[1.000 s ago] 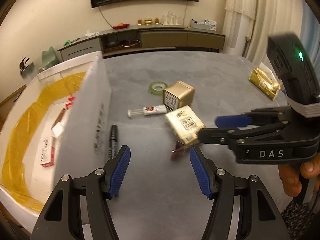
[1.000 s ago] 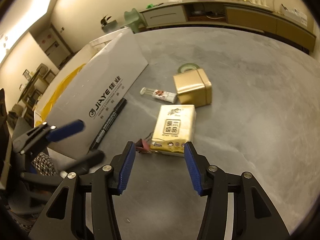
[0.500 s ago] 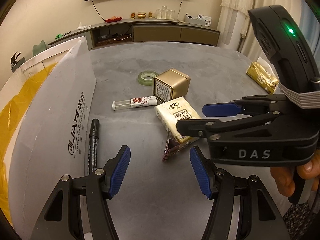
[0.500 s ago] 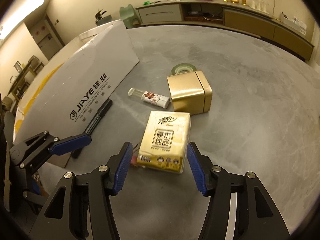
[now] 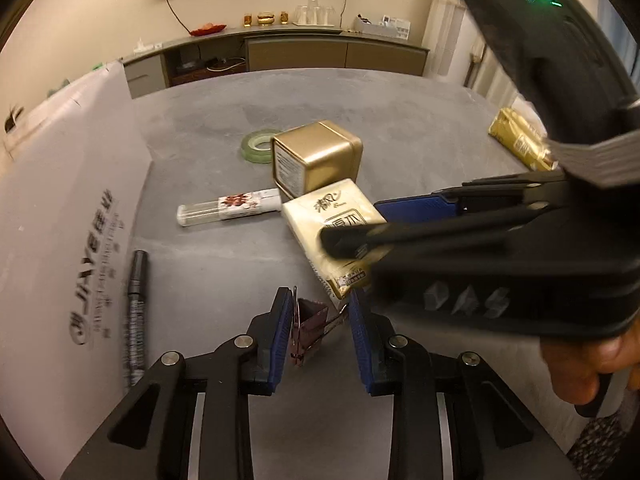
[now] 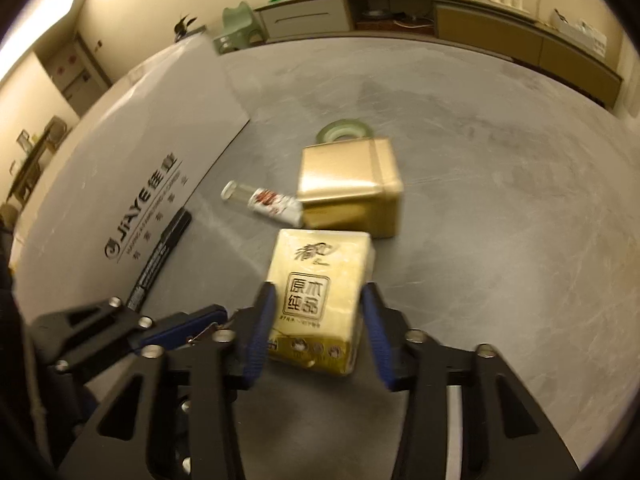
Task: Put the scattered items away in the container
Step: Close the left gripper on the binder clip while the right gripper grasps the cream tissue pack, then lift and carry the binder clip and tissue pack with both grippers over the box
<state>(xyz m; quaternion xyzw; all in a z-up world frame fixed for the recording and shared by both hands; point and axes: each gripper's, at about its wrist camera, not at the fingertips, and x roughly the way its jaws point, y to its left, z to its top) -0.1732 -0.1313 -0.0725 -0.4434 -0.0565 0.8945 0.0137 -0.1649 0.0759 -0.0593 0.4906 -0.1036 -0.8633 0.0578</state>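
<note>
1. Straddling a dark red binder clip (image 5: 306, 330), the left gripper (image 5: 320, 334) has its blue pads apart, the left pad touching the clip on the grey table (image 5: 224, 272). A black marker (image 5: 134, 312) lies beside the white cardboard box (image 5: 68, 216).
2. Flanking the yellow tissue pack (image 6: 318, 296), the right gripper (image 6: 316, 328) sits with pads apart; contact is unclear. Just beyond lie a gold tin (image 6: 350, 184), a clear tube (image 6: 264, 202) and a tape roll (image 6: 344, 130).
</note>
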